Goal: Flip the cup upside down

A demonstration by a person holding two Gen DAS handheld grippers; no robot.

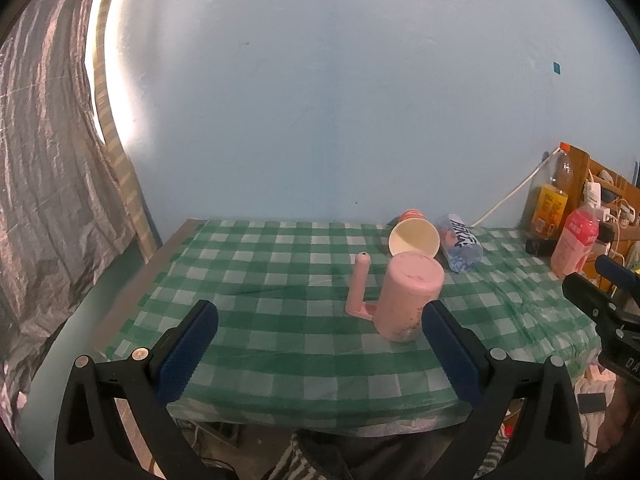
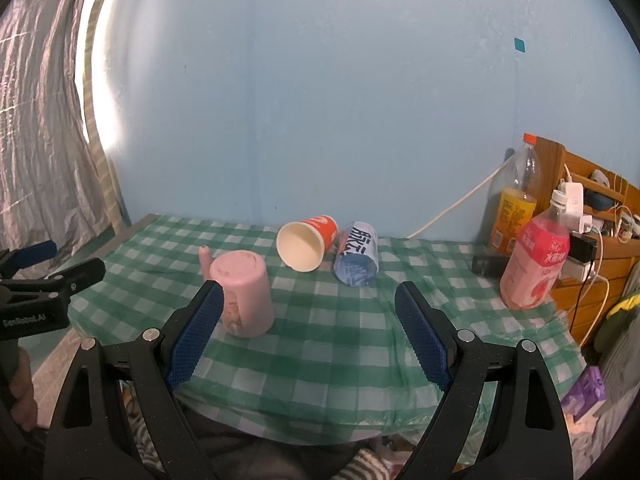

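Observation:
A pink plastic cup (image 1: 408, 296) with a long handle stands upside down on the green checked tablecloth (image 1: 280, 288); it also shows in the right wrist view (image 2: 245, 292). Behind it an orange paper cup (image 2: 307, 244) and a blue printed cup (image 2: 358, 258) lie on their sides, mouths toward me. My left gripper (image 1: 320, 328) is open and empty, near the front edge, its right finger close beside the pink cup. My right gripper (image 2: 310, 312) is open and empty, its left finger just in front of the pink cup.
A pink drink bottle (image 2: 534, 256) and an orange juice bottle (image 2: 514, 200) stand at the table's right, by a wooden shelf (image 2: 592, 240) with chargers and cables. A white cable (image 2: 452, 208) runs along the blue wall. A curtain (image 1: 44, 168) hangs left.

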